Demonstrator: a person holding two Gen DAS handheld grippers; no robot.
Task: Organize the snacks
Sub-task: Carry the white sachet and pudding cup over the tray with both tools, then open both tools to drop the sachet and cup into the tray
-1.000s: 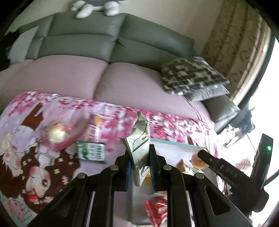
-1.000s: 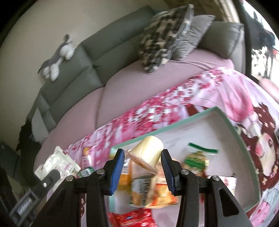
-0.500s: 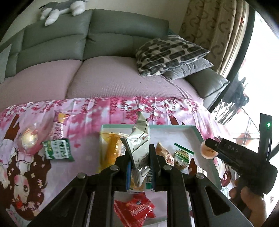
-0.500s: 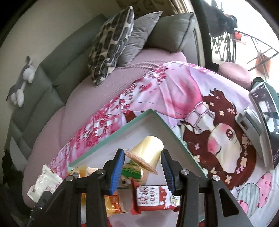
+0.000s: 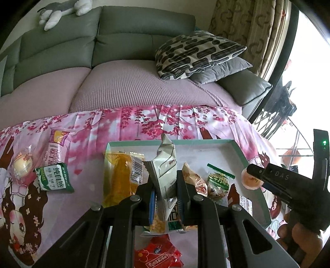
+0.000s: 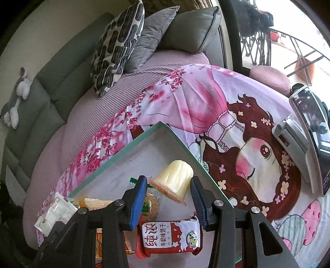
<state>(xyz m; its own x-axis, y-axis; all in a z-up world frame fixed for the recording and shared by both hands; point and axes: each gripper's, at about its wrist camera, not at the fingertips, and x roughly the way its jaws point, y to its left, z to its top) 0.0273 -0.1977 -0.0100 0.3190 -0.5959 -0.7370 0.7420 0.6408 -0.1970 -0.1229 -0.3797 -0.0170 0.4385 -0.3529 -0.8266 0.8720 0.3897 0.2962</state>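
My left gripper (image 5: 165, 185) is shut on a crumpled silver snack packet (image 5: 165, 162), held upright over the white tray with a teal rim (image 5: 237, 148). In the tray lie a yellow packet (image 5: 119, 179), a brown packet (image 5: 196, 181), a green-topped packet (image 5: 218, 183) and a red one (image 5: 158, 253). My right gripper (image 6: 169, 185) is shut on a pale yellow jelly cup (image 6: 175, 177), tilted above the tray's right corner (image 6: 165, 127) and a red-and-white biscuit packet (image 6: 171, 233). Left of the tray, a green biscuit packet (image 5: 54, 180), a round wrapped snack (image 5: 22, 165) and a pink packet (image 5: 56, 142) lie on the cloth.
The tray sits on a pink cartoon-print cloth (image 6: 226, 115) in front of a grey sofa (image 5: 123, 41) with patterned pillows (image 5: 196, 53). A phone on a stand (image 6: 309, 127) stands at the right. A plush toy (image 5: 59, 10) lies on the sofa back.
Both grippers have swung right and dropped lower, from the loose snacks to over the tray. Each keeps its grip: the silver packet in the left, the jelly cup in the right.
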